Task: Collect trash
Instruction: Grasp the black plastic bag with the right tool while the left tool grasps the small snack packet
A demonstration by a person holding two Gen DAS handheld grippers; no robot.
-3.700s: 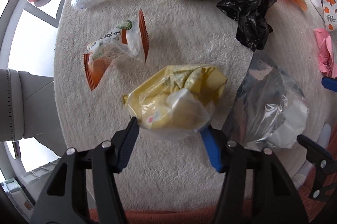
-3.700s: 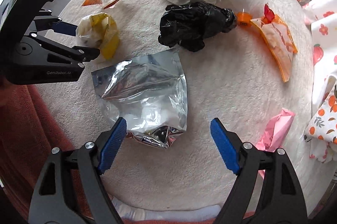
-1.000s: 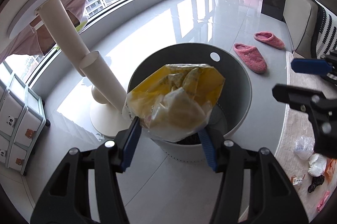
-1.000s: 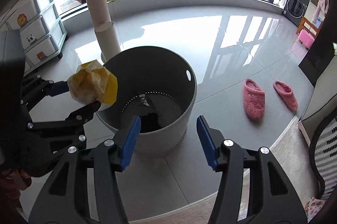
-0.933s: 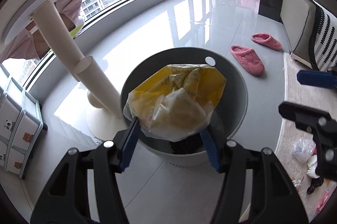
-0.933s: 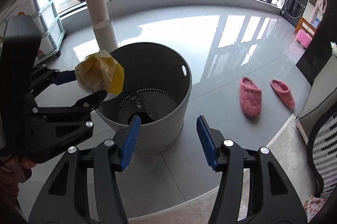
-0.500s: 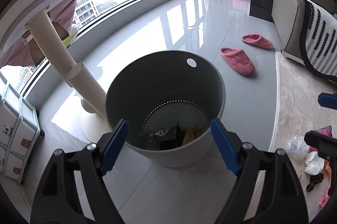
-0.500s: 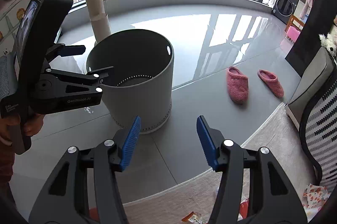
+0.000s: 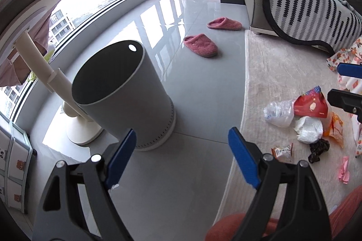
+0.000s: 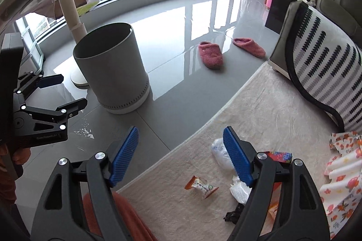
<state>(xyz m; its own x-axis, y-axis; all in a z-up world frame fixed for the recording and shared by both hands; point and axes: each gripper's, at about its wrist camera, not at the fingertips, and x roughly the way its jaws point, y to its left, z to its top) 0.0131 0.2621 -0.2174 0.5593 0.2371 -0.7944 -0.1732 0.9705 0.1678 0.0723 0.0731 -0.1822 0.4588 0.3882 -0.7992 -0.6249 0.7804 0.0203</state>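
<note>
The grey round bin (image 9: 126,100) stands on the tiled floor; it also shows in the right wrist view (image 10: 113,69). My left gripper (image 9: 183,157) is open and empty, to the right of the bin. My right gripper (image 10: 181,155) is open and empty over the rug's edge. Trash lies on the beige rug (image 9: 282,73): a clear plastic bag (image 9: 279,113), a red packet (image 9: 311,103), a white bubble wrap wad (image 9: 308,129), a black bag (image 9: 319,149), an orange snack wrapper (image 10: 200,186), a pink wrapper (image 9: 344,169).
Two pink slippers (image 9: 201,45) lie on the floor beyond the bin. A cat tree post (image 9: 52,80) stands just left of the bin. A sofa with a striped throw (image 9: 305,5) borders the rug's far side. Floral cloth (image 10: 344,175) lies at the right.
The left gripper opened and the yellow bag fell into the bin. Both grippers have since swung right, away from the bin and toward the rug with the trash.
</note>
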